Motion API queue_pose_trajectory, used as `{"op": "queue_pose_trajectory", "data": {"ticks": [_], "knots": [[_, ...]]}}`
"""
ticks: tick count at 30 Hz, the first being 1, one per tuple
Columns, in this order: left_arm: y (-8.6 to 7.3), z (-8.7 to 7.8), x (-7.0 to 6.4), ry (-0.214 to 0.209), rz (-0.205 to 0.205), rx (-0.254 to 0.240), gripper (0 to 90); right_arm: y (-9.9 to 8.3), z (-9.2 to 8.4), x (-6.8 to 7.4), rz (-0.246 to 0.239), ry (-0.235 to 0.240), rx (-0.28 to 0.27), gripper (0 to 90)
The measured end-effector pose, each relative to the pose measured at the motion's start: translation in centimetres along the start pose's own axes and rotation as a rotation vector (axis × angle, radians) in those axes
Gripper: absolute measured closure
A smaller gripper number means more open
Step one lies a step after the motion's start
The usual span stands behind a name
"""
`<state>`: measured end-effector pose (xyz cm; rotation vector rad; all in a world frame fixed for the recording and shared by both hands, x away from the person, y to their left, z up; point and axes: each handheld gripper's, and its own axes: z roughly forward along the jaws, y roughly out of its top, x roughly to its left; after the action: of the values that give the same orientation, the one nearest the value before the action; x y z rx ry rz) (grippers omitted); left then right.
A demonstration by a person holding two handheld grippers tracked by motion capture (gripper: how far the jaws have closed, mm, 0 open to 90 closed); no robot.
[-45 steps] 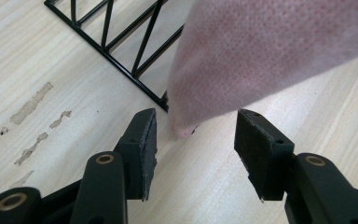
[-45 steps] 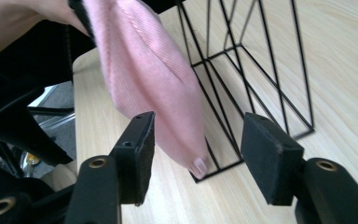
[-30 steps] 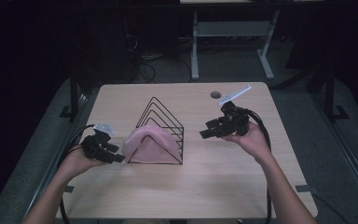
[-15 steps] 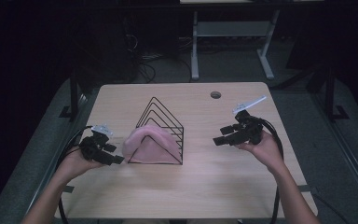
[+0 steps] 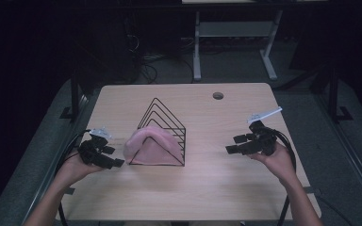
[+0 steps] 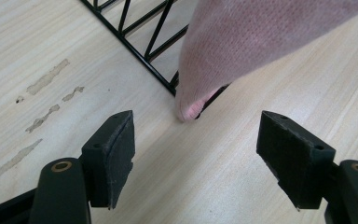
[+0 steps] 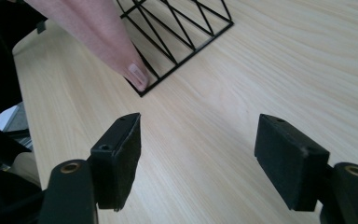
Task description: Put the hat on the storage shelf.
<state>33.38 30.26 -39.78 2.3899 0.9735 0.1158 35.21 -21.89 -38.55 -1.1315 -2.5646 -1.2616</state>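
We are holding the left tongs (image 5: 104,159) just beside the pink cloth (image 5: 148,146), at its nine o'clock, jaws having just been opening, nothing between them. The cloth is draping over the black wire rack (image 5: 167,127) at the middle of the tabletop (image 5: 207,188). The right tongs (image 5: 238,147), well apart at three o'clock, are gaping empty too. We are judging the risk: the cloth's low end could slide off, or a bump could shift the light rack.

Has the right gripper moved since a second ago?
Yes. The right gripper has swung away from the wire rack, toward the table's right edge and the person; its jaws, just opening, hold nothing.
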Motion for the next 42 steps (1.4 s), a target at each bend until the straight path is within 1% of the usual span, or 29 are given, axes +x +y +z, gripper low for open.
{"op": "queue_pose_trajectory", "data": {"ticks": [1, 2, 3, 4, 5, 8, 9, 11, 12, 15, 16, 18, 20, 21, 23, 27, 29, 32, 33, 36, 37, 38, 40, 41, 42], "knots": [[-0.1, 0.0, -0.1, 0.001, -0.009, -0.01, 27.7, -0.2, -0.1, -0.1, 0.003, -0.005, -0.005, 31.0], [-0.2, 0.0, 0.0, 0.003, -0.008, -0.006, 27.6, -0.5, -0.3, -0.2, 0.008, -0.009, -0.011, 31.0], [-0.4, 0.0, -0.1, 0.003, -0.013, -0.013, 27.6, -0.7, -0.4, -0.3, 0.015, -0.013, -0.01, 31.0], [-0.5, 0.0, 0.0, 0.003, -0.01, -0.01, 27.5, -1.0, -0.5, -0.3, 0.02, -0.018, -0.012, 31.0], [-0.6, 0.0, -0.1, 0.004, -0.019, -0.017, 27.5, -1.2, -0.6, -0.4, 0.021, -0.02, -0.01, 31.0], [-1.0, 0.0, -0.1, 0.007, -0.018, -0.031, 27.2, -2.0, -0.8, -0.6, 0.035, -0.03, -0.01, 30.7], [-1.1, 0.0, -0.2, 0.009, -0.027, -0.04, 27.0, -2.3, -0.9, -0.7, 0.037, -0.032, -0.006, 30.5], [-1.2, 0.0, -0.2, 0.017, -0.013, -0.034, 27.1, -2.8, -1.1, -0.7, 0.045, -0.051, -0.005, 30.6], [-1.3, 0.0, -0.2, 0.019, -0.013, -0.033, 27.0, -3.1, -1.2, -0.8, 0.045, -0.064, 0.002, 30.5], [-1.7, 0.2, -0.3, 0.022, -0.016, -0.029, 27.0, -4.4, -1.8, -1.2, 0.077, -0.077, -0.002, 30.4], [-1.8, 0.2, -0.3, 0.024, -0.013, -0.03, 27.0, -4.4, -1.8, -1.2, 0.077, -0.077, -0.002, 30.4], [-2.0, 0.4, -0.4, 0.022, -0.019, -0.033, 26.8, -5.1, -2.1, -1.3, 0.084, -0.084, -0.002, 30.4], [-2.2, 0.5, -0.5, 0.022, -0.015, -0.03, 26.5, -5.7, -2.4, -1.4, 0.096, -0.09, -0.003, 30.4], [-2.3, 0.6, -0.7, 0.024, -0.006, -0.026, 26.3, -6.3, -2.7, -1.5, 0.101, -0.095, -0.011, 30.5], [-2.4, 0.6, -0.7, 0.024, -0.001, -0.024, 26.3, -6.6, -2.8, -1.5, 0.107, -0.098, -0.014, 30.5], [-2.6, 0.6, -1.1, 0.03, 0.0, -0.026, 26.1, -7.7, -3.2, -1.4, 0.116, -0.105, -0.029, 30.6], [-2.7, 0.6, -1.3, 0.031, -0.009, -0.035, 26.1, -8.2, -3.3, -1.5, 0.128, -0.097, -0.039, 30.6], [-2.9, 0.5, -1.7, 0.044, -0.006, -0.044, 25.9, -8.9, -3.5, -1.2, 0.134, -0.101, -0.054, 30.3], [-3.0, 0.5, -1.9, 0.045, -0.015, -0.051, 25.9, -9.2, -3.5, -1.1, 0.126, -0.102, -0.062, 30.2], [-3.3, 0.3, -2.6, 0.065, -0.024, -0.077, 25.9, -10.0, -3.7, -0.5, 0.128, -0.11, -0.079, 28.9], [-3.5, 0.2, -2.8, 0.084, -0.023, -0.086, 26.0, -10.3, -3.6, -0.2, 0.129, -0.117, -0.09, 28.8], [-3.7, 0.2, -3.1, 0.097, -0.037, -0.098, 25.9, -10.7, -3.6, 0.1, 0.123, -0.125, -0.095, 28.5], [-4.2, 0.2, -3.6, 0.107, -0.068, -0.143, 26.0, -11.5, -3.4, 0.8, 0.127, -0.13, -0.114, 28.0], [-4.4, 0.2, -3.8, 0.119, -0.074, -0.163, 26.0, -12.0, -3.2, 1.1, 0.125, -0.138, -0.119, 27.4], [-4.6, 0.3, -4.0, 0.125, -0.088, -0.195, 26.0, -12.3, -3.0, 1.4, 0.127, -0.143, -0.116, 26.9]]}}
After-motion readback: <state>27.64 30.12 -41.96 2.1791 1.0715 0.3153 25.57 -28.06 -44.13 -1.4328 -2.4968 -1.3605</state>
